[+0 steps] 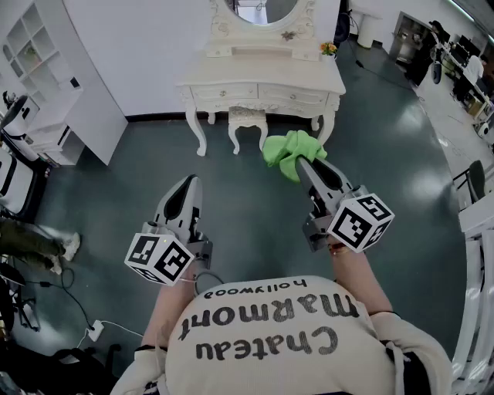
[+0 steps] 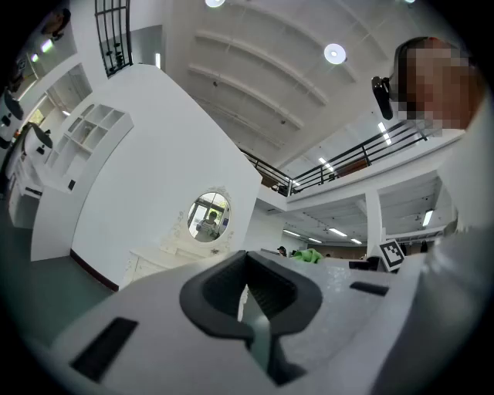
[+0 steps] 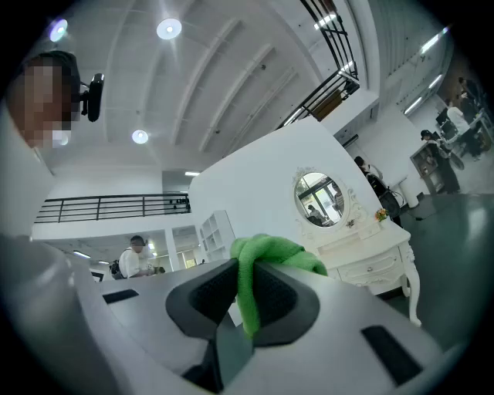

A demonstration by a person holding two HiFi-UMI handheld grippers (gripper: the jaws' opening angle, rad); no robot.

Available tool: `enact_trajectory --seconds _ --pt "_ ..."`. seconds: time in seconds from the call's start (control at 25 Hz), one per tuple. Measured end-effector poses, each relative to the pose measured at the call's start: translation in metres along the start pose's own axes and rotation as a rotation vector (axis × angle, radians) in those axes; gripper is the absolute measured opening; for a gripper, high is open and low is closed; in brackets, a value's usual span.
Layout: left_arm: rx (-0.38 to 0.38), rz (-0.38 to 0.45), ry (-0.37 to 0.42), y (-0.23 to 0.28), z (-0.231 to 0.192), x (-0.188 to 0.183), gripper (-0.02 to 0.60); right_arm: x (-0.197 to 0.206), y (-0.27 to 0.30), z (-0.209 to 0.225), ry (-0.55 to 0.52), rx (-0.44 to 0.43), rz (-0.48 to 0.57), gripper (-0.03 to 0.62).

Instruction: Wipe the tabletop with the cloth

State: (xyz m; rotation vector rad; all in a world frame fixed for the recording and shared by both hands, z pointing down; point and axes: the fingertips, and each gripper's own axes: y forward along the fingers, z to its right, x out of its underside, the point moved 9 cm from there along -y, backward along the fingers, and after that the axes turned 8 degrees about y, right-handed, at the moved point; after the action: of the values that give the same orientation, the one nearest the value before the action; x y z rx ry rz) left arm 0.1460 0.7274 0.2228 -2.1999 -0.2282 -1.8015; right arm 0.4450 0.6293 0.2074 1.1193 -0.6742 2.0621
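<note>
Bright green cloth (image 1: 287, 150), cream dressing table (image 1: 262, 75), teal floor (image 1: 255, 220)

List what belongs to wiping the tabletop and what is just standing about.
For the job: green cloth, clamped in the right gripper; white dressing table, whose top is to be wiped.

Just about: left gripper, shut on nothing; stool; oval mirror; white shelf unit.
</note>
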Motion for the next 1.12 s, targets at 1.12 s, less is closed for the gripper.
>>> enact_trajectory --seconds 1.12 --pt "-0.049 -0.005 -0.059 0.024 0.005 0.059 0.008 0.026 0.004 0.067 0.077 0.011 -0.092 0.072"
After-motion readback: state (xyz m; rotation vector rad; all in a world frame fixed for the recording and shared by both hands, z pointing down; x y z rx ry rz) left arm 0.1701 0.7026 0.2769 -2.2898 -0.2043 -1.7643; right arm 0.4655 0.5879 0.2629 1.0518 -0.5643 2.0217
